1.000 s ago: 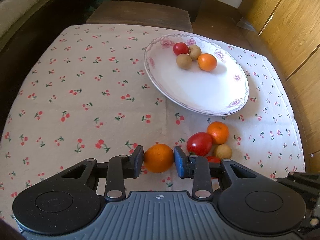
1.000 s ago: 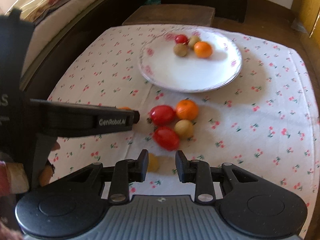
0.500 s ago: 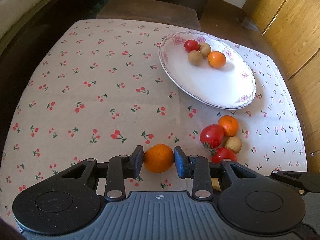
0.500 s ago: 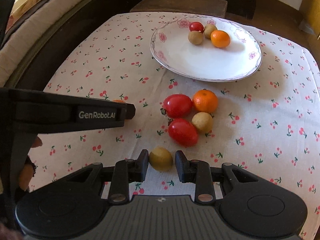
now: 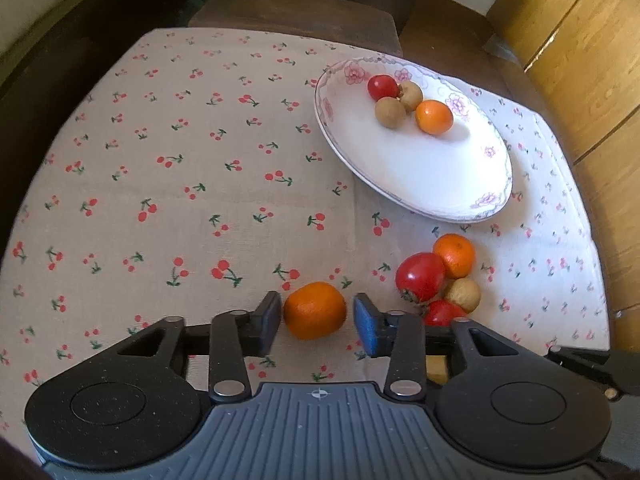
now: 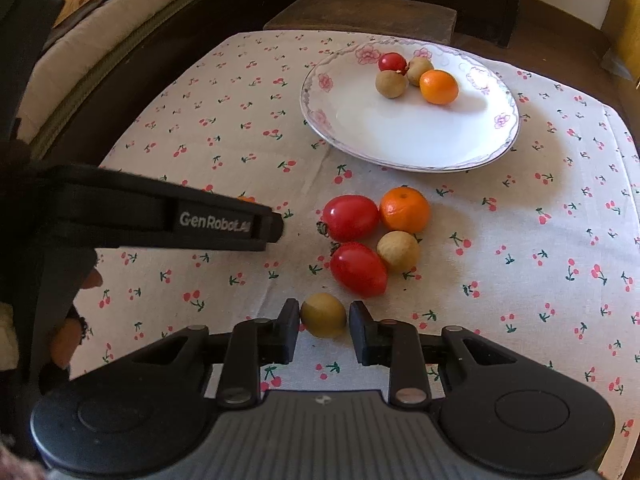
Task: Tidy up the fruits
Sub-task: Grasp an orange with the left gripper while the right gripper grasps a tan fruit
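Observation:
My left gripper [image 5: 316, 318] is shut on an orange [image 5: 315, 310] and holds it above the cherry-print cloth. My right gripper [image 6: 325, 320] is shut on a small yellow-brown fruit [image 6: 323, 314] close above the cloth. A white flowered plate [image 5: 420, 176] at the back right holds a red tomato, two brown fruits and an orange [image 5: 434, 117]. On the cloth in front of the plate lie two red tomatoes [image 6: 350, 217], an orange [image 6: 405, 209] and a brown fruit [image 6: 398, 251]. The left gripper's body [image 6: 160, 216] crosses the right wrist view at left.
The table's cherry-print cloth [image 5: 180, 184] stretches out left of the plate. A dark wooden stool [image 6: 360, 16] stands behind the table, a sofa [image 6: 80, 40] to the left, and wooden cabinets [image 5: 580, 60] to the right.
Both grippers have lifted and pulled back with their fruit. The plate and the loose fruit now sit farther right in the left wrist view.

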A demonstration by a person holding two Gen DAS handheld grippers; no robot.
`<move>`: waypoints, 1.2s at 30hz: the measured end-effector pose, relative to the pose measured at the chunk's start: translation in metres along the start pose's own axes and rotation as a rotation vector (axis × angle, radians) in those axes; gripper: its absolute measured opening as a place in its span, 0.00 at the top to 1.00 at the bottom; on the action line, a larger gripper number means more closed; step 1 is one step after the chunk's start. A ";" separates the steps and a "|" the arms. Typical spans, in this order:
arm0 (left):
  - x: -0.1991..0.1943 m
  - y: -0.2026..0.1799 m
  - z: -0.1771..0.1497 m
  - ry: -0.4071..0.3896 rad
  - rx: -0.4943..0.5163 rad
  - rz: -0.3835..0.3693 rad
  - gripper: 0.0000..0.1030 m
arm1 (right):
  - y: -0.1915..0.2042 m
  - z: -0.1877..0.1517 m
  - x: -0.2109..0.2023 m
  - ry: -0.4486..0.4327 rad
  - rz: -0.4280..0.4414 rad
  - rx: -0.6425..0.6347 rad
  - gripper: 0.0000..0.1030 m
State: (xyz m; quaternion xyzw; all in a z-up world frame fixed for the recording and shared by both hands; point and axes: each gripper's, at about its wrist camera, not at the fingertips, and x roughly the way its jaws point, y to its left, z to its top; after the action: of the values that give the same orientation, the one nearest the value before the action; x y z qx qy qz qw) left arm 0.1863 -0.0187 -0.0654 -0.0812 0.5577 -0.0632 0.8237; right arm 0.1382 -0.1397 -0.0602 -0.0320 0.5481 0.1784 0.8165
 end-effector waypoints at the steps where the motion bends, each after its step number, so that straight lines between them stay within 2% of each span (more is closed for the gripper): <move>1: 0.001 0.000 0.001 0.001 -0.009 -0.012 0.40 | -0.001 0.000 -0.001 -0.001 0.003 0.002 0.72; 8: 0.003 -0.006 0.001 -0.017 0.033 0.045 0.47 | -0.006 0.000 -0.002 -0.003 0.008 0.011 0.72; 12: 0.001 -0.002 0.002 -0.020 0.015 0.046 0.60 | -0.007 0.000 -0.007 -0.016 0.011 0.018 0.72; 18: -0.004 -0.006 -0.004 -0.021 0.051 0.052 0.60 | -0.012 -0.001 -0.016 -0.038 0.013 0.040 0.74; 26: -0.015 -0.008 -0.004 -0.039 0.051 0.032 0.60 | -0.020 0.000 -0.027 -0.066 0.021 0.073 0.75; 33: -0.014 -0.007 -0.006 -0.034 0.050 0.030 0.60 | -0.013 -0.001 -0.011 -0.018 0.036 0.062 0.75; 36: -0.010 -0.006 -0.006 -0.023 0.051 0.035 0.59 | -0.013 0.002 -0.007 -0.024 0.049 0.071 0.75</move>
State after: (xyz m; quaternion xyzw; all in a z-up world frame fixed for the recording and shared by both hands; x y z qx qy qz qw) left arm 0.1772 -0.0232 -0.0574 -0.0513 0.5476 -0.0621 0.8329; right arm 0.1424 -0.1527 -0.0550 0.0123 0.5450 0.1791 0.8190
